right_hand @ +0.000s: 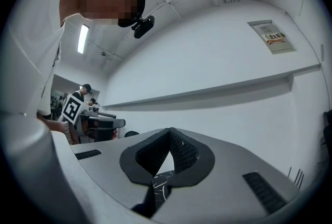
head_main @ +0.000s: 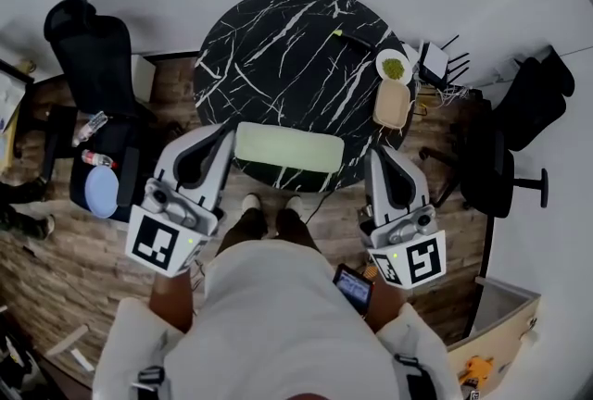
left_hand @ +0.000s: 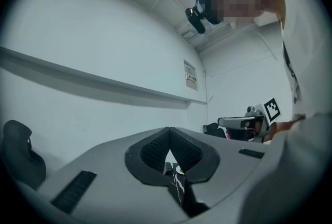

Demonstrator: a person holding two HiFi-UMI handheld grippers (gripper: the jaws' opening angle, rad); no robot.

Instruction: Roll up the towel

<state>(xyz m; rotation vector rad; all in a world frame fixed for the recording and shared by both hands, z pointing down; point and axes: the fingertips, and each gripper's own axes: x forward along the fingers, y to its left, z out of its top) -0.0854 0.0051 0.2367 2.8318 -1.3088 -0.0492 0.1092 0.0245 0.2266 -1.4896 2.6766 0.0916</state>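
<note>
Both hand-held grippers, the left hand-held gripper [head_main: 215, 143] and the right hand-held gripper [head_main: 383, 157], are pressed together on nothing and point level, one at each side of the towel [head_main: 289, 147]. The towel lies at the near edge of the tabletop [head_main: 278, 46] as a compact pale-green bar that looks already rolled. To finish well, I judge, hold both clear of its ends so the roll cannot loosen, and check that the free edge sits underneath.

In the head view, the left tool [head_main: 225, 137] and right tool [head_main: 375, 155] cover 2 stretches of the table's [head_main: 278, 46] near rim. Each gripper view shows that table only as a sliver beneath closed tips. The wall notice [right_hand: 273, 37] is too small to read.
</note>
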